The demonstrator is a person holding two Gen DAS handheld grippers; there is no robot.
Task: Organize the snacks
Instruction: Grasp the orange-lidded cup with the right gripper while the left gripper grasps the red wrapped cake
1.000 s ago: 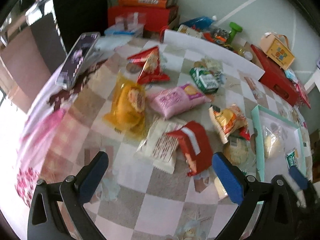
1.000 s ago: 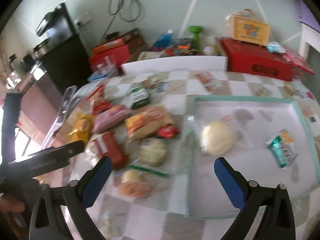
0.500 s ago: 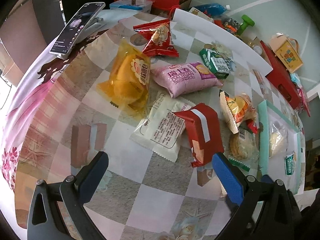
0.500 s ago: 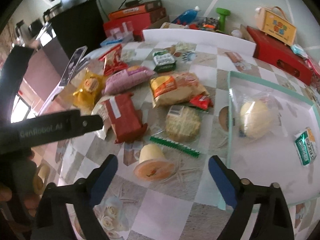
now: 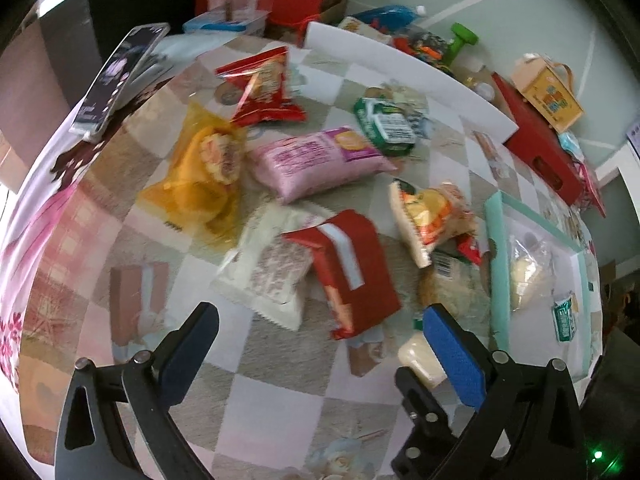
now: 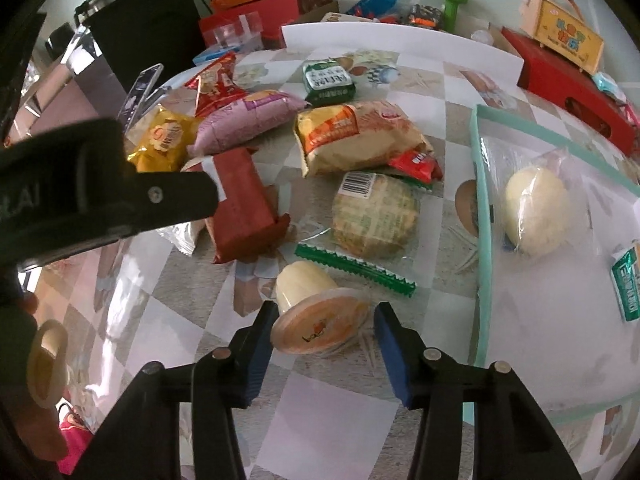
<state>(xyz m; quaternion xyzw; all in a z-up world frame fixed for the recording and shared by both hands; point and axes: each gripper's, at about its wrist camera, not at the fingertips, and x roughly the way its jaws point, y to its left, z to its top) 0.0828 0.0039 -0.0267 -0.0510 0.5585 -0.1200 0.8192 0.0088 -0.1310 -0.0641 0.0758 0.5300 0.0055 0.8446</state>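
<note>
One jelly cup (image 6: 320, 320) between closing right gripper (image 6: 325, 354) pads, untouched; left gripper (image 5: 320, 354) closing, empty

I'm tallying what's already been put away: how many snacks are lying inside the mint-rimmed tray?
2. A round pale bun in clear wrap lies near the mint-rimmed tray's left rim; a small green packet lies toward its right. The tray's right part is cut off.

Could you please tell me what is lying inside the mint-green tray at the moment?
Inside the mint-green tray lie a pale round bun in clear wrap and a small green packet. The tray's near corner is cut off by the picture's edge, so that part stays unseen.
</note>
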